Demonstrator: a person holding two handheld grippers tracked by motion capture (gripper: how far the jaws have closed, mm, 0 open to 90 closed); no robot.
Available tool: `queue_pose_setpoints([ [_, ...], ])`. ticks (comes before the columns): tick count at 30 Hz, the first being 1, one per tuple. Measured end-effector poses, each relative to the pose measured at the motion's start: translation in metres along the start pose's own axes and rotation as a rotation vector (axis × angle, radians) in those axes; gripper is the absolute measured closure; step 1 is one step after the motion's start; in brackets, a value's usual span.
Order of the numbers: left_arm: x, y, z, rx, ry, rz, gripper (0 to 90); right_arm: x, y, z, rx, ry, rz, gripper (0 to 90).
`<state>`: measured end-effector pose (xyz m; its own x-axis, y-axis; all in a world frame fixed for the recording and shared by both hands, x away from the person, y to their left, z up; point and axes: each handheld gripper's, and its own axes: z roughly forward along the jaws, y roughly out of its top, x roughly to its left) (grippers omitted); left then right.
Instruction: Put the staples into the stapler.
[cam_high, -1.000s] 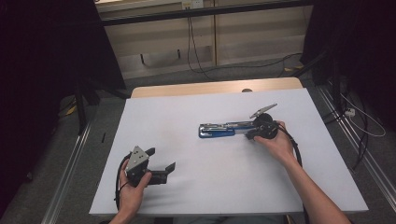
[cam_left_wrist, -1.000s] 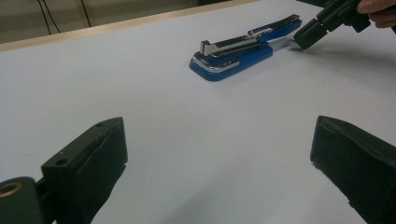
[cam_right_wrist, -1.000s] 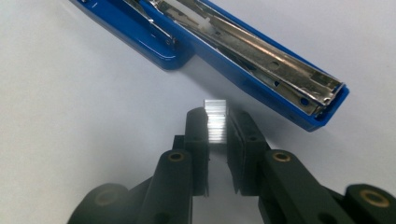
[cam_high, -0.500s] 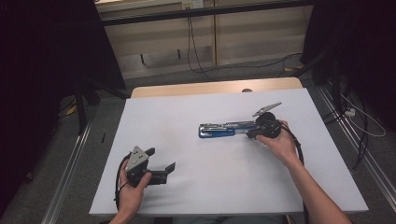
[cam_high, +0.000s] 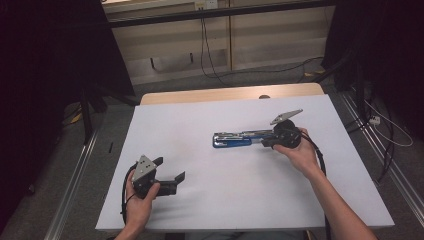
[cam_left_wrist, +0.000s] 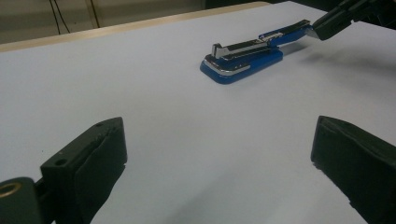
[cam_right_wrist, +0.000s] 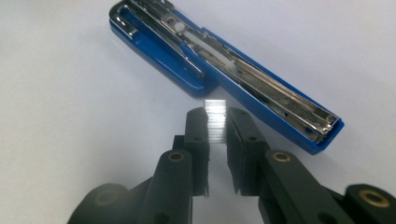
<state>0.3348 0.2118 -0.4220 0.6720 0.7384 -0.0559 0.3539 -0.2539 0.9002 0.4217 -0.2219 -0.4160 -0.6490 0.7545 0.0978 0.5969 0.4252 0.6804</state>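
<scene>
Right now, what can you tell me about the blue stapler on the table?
The blue stapler lies swung open and flat on the white table. Its shell looks like blue plastic, and its shiny metal staple channel faces up. The right gripper is just beside it, pinching a small silvery strip of staples. Whether that strip touches the stapler is unclear.

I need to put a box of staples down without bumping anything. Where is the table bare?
Bare room: the middle, between the left gripper and the blue stapler; the far strip behind the stapler; and the near right corner of the white table. It is crowded where the right gripper holds a staple strip beside the stapler.
</scene>
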Motion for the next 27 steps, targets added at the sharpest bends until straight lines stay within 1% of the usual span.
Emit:
queue_pose_setpoints([
  [2,0.000,0.000,0.000,0.007,-0.002,-0.001,3.7,0.001,0.002,-0.002,-0.011,0.004,-0.002,79.3],
  [3,0.000,0.000,0.000,0.004,-0.004,-0.006,3.7,0.001,0.003,-0.003,-0.018,0.009,-0.010,79.3],
  [5,0.000,0.000,0.001,0.008,-0.001,-0.004,3.7,0.003,0.004,-0.003,-0.027,0.022,-0.025,79.3],
  [9,-0.001,0.000,0.001,0.009,-0.008,0.006,3.7,0.004,0.006,-0.004,-0.034,0.019,-0.029,79.3],
  [18,-0.002,0.000,0.001,0.007,-0.015,0.006,3.7,0.008,0.011,-0.005,-0.053,0.016,-0.042,79.3],
  [22,-0.002,0.000,0.001,0.004,-0.011,0.002,3.7,0.011,0.014,-0.004,-0.062,0.017,-0.048,79.3],
  [24,-0.002,0.000,0.002,0.010,-0.012,0.004,3.8,0.013,0.015,-0.003,-0.064,0.019,-0.053,79.3],
  [27,-0.004,-0.001,0.002,0.008,0.005,0.016,3.9,0.014,0.018,-0.001,-0.064,0.022,-0.059,79.3],
])
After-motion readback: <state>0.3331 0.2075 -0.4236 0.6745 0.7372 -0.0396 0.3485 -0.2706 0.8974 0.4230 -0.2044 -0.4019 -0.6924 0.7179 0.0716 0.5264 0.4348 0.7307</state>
